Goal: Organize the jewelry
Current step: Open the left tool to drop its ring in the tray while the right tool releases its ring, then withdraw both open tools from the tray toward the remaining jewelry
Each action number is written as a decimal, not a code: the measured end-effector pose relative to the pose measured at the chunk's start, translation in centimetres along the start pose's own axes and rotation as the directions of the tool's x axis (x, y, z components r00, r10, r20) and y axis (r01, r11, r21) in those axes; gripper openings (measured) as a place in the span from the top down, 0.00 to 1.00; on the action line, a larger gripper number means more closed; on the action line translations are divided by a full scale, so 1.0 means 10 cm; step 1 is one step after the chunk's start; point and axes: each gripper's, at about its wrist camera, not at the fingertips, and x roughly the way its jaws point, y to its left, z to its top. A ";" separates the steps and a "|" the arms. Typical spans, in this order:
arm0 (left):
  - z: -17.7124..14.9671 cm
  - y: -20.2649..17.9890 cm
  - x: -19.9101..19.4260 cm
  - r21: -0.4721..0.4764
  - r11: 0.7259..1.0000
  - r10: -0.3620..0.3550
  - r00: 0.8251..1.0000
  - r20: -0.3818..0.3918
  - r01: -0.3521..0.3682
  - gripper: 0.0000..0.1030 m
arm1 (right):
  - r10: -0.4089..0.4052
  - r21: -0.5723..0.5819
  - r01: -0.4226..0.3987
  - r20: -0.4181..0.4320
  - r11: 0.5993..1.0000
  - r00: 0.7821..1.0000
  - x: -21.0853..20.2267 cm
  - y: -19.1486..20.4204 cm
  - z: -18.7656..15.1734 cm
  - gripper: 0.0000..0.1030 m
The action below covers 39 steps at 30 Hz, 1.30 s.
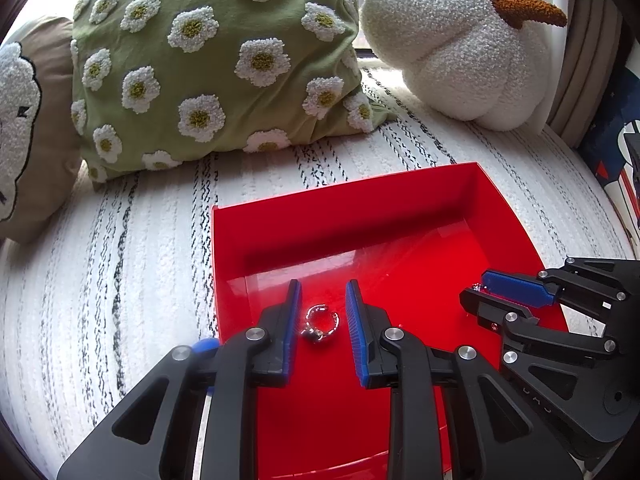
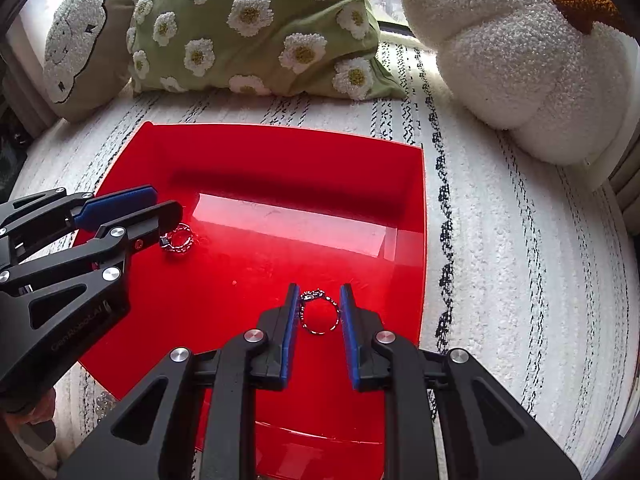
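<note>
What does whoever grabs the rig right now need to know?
Left gripper: open, straddling a silver ring on the red tray floor.
Right gripper: open, fingers either side of a second ring, near the tray's right side.
Done: both rings lie in the tray.
Left: neither ring is gripped; whether more jewelry waits outside the tray, I cannot tell.

Red tray (image 2: 404,184): glossy smooth plastic, reflective floor w/ light glare. Rings (image 1: 321,323) (image 2: 319,312): shiny silver metal, textured/beaded finish. Left gripper (image 1: 323,312) & right gripper (image 2: 320,312): matt black plastic bodies, polished metal rivets, blue ribbed pads (image 1: 354,320). Rug (image 2: 520,280): rough woven cloth, white w/ black stitching. Green cushion (image 1: 208,60): smooth cloth w/ tufted daisies. Pumpkin cushion (image 2: 520,60): nubby bouclé cloth, white.
</note>
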 end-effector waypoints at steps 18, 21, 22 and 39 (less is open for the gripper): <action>0.01 -0.01 -0.01 0.000 1.000 -0.001 1.000 0.004 0.001 0.75 | -0.012 -0.011 0.011 -0.008 1.000 1.000 0.02 0.02 -0.01 0.80; 0.01 -0.01 -0.01 0.001 1.000 -0.002 1.000 0.003 0.002 0.75 | -0.010 -0.011 0.010 -0.008 1.000 1.000 0.02 0.02 -0.01 0.79; 0.01 -0.01 -0.01 0.000 1.000 -0.001 1.000 0.004 0.001 0.75 | -0.008 -0.010 0.008 -0.006 1.000 1.000 0.02 0.02 -0.01 0.75; 0.03 -0.01 -0.19 -0.010 1.000 -0.014 0.999 0.031 0.014 0.75 | -0.037 -0.035 0.039 0.044 0.999 0.998 -0.17 0.08 -0.05 0.68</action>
